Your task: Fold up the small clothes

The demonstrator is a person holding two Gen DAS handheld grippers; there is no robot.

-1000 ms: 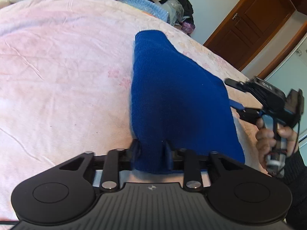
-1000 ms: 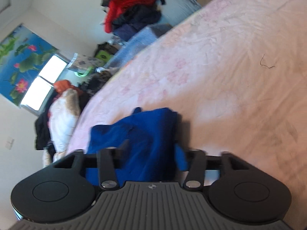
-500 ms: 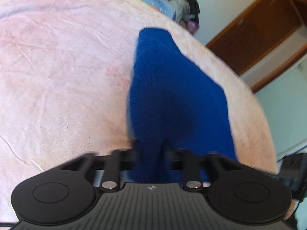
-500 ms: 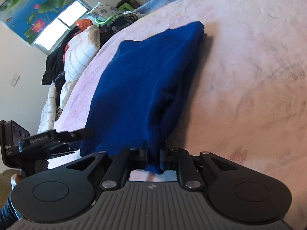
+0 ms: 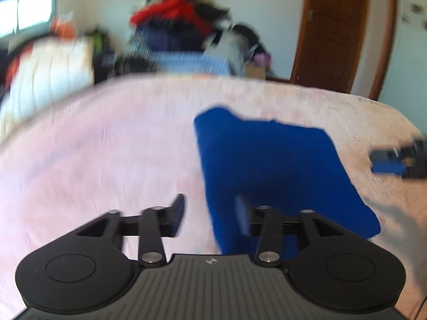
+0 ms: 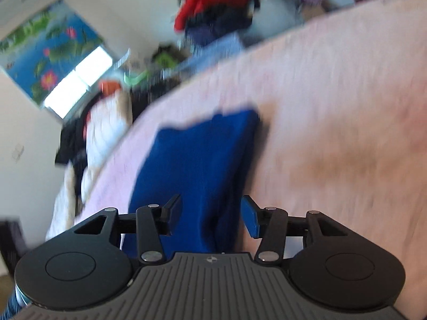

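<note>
A folded blue garment (image 5: 272, 170) lies flat on the pink bed sheet (image 5: 93, 160). My left gripper (image 5: 210, 217) is open over the garment's near left edge, and the cloth lies loose between its fingers. My right gripper (image 6: 210, 217) is open over the near end of the garment (image 6: 197, 165); it also shows at the right edge of the left wrist view (image 5: 397, 160). Both views are blurred by motion.
A heap of clothes (image 5: 181, 29) and a white quilt (image 5: 45, 72) lie past the bed's far edge. A brown wooden door (image 5: 336, 26) stands at the back right. A window with a lotus picture (image 6: 53, 61) is on the left wall.
Both grippers have opened and let go of the blue garment, which now lies on the bed. Both have tilted up and pulled back, so more of the room shows.
</note>
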